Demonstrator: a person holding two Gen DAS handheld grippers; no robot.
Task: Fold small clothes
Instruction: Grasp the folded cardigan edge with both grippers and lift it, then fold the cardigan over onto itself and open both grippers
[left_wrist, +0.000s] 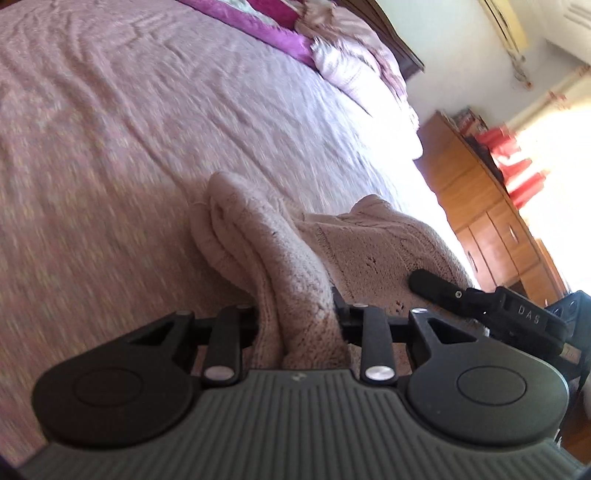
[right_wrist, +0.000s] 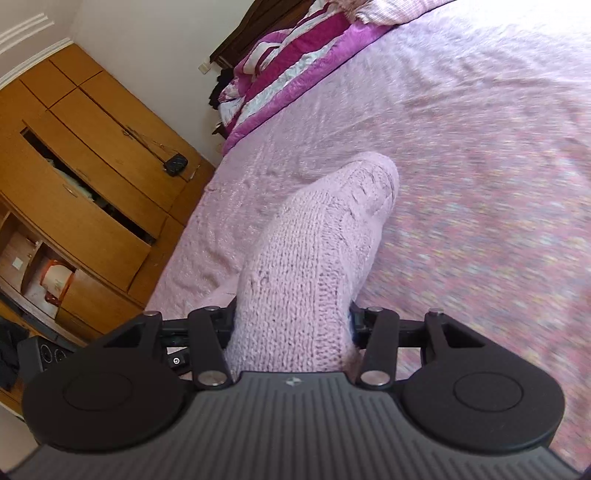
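Observation:
A small pale pink knitted garment (left_wrist: 280, 258) lies on the pink bedspread (left_wrist: 129, 129). My left gripper (left_wrist: 295, 317) is shut on a bunched fold of it, which rises between the jaws and hides the fingertips. In the left wrist view my right gripper (left_wrist: 443, 286) shows as a black finger resting on the garment's right part. In the right wrist view my right gripper (right_wrist: 291, 325) is shut on a thick fold of the same knit (right_wrist: 317, 251), which drapes forward over the bedspread (right_wrist: 480, 184).
A purple and white striped duvet (right_wrist: 288, 62) and pillows (left_wrist: 351, 62) lie at the head of the bed. A wooden wardrobe (right_wrist: 81, 177) stands beyond the bed's left side. Wooden drawers (left_wrist: 491, 229) stand beyond its right edge, by a bright window.

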